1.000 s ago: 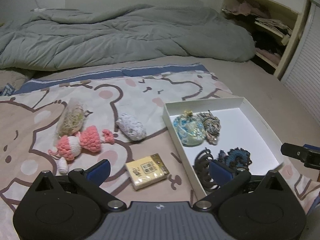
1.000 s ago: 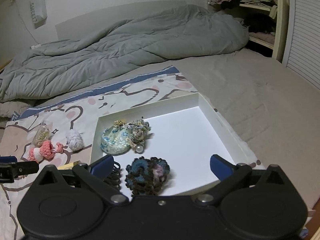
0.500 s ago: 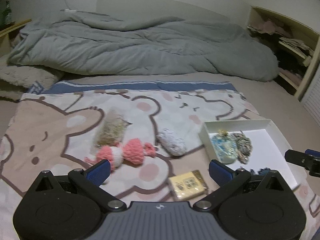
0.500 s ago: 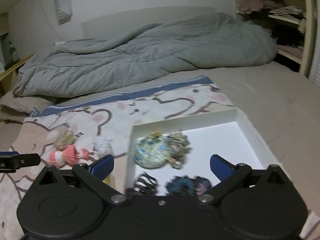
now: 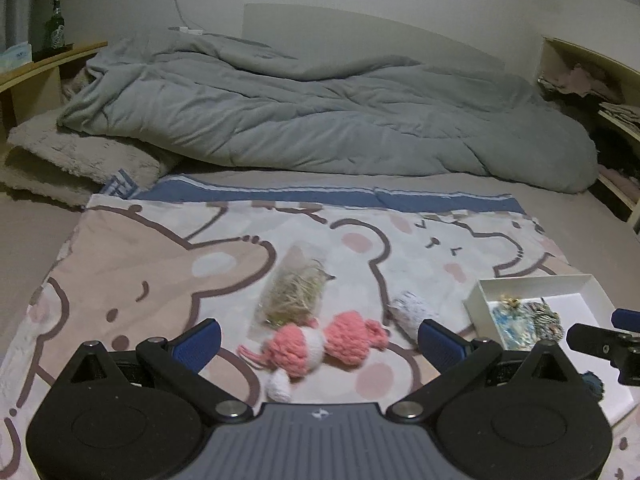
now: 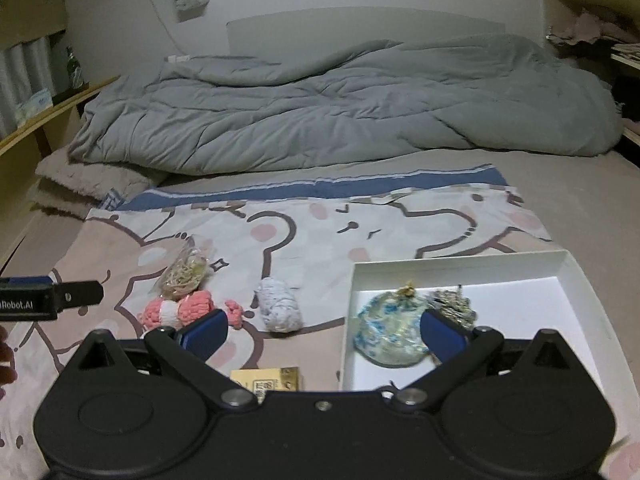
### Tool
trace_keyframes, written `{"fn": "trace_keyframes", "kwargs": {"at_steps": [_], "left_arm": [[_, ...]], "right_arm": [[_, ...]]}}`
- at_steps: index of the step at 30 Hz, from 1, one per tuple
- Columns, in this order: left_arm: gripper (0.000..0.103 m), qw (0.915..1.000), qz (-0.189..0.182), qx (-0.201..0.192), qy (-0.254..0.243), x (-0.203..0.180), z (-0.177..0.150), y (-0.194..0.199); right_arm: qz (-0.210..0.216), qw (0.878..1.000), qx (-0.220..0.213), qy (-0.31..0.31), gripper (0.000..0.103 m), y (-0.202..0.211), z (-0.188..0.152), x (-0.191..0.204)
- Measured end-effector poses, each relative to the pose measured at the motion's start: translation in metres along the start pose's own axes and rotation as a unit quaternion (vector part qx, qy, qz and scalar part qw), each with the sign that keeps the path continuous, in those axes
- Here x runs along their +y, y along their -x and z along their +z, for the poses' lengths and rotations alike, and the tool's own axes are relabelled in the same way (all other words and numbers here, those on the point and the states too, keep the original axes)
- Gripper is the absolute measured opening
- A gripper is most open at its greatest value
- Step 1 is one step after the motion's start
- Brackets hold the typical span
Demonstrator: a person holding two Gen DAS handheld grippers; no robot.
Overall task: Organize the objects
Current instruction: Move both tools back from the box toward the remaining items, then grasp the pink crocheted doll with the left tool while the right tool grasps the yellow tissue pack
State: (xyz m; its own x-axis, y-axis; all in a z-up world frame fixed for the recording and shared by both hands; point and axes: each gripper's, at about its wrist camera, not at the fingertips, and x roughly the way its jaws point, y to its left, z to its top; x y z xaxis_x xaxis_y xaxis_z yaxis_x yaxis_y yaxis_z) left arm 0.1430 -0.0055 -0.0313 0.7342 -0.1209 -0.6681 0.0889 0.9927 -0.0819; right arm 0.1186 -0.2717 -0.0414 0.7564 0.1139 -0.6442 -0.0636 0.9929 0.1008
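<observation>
Both grippers, left gripper and right gripper, fingers spread, empty. Pink crochet toy lower centre: soft, light; probably pinch its middle.

Duvet: grey, rumpled across the far side of my bed.
Bottle: green, upright on the wooden ledge to my left.
Shelves: at my right, piled with folded clothes.
Headboard: pale, behind the duvet.
</observation>
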Motion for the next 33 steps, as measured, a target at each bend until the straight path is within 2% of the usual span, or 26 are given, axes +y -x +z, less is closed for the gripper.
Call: {"fn": "trace_keyframes", "kwargs": {"at_steps": [4, 8, 12, 20, 22, 26, 33], "left_arm": [[0.103, 0.9999, -0.002, 0.012, 0.012, 0.009, 0.003, -0.012], [0.103, 0.999, -0.026, 0.027, 0.024, 0.021, 0.004, -0.023], [0.101, 0.9989, -0.028, 0.031, 0.02, 0.028, 0.006, -0.035], [0.071, 0.9945, -0.044, 0.08, 0.051, 0.045, 0.003, -0.073], [0.067, 0.9932, -0.051, 0.086, 0.059, 0.047, 0.002, -0.083], [0.067, 0.9927, -0.054, 0.094, 0.052, 0.045, -0.003, -0.099], [0.067, 0.9935, -0.059, 0.094, 0.024, 0.038, -0.009, -0.117]], "right_arm": [[0.007, 1.0, 0.0, 0.012, 0.103, -0.012, 0.002, 0.011], [0.013, 1.0, 0.006, 0.011, 0.103, -0.023, 0.001, 0.018], [0.022, 1.0, 0.016, 0.012, 0.103, -0.035, -0.008, 0.023], [0.045, 0.997, 0.053, 0.033, 0.103, -0.06, -0.029, 0.029], [0.051, 0.996, 0.063, 0.031, 0.103, -0.064, -0.031, 0.029], [0.065, 0.994, 0.086, 0.018, 0.102, -0.073, -0.033, 0.027], [0.08, 0.99, 0.118, 0.0, 0.091, -0.091, -0.04, 0.025]]}}
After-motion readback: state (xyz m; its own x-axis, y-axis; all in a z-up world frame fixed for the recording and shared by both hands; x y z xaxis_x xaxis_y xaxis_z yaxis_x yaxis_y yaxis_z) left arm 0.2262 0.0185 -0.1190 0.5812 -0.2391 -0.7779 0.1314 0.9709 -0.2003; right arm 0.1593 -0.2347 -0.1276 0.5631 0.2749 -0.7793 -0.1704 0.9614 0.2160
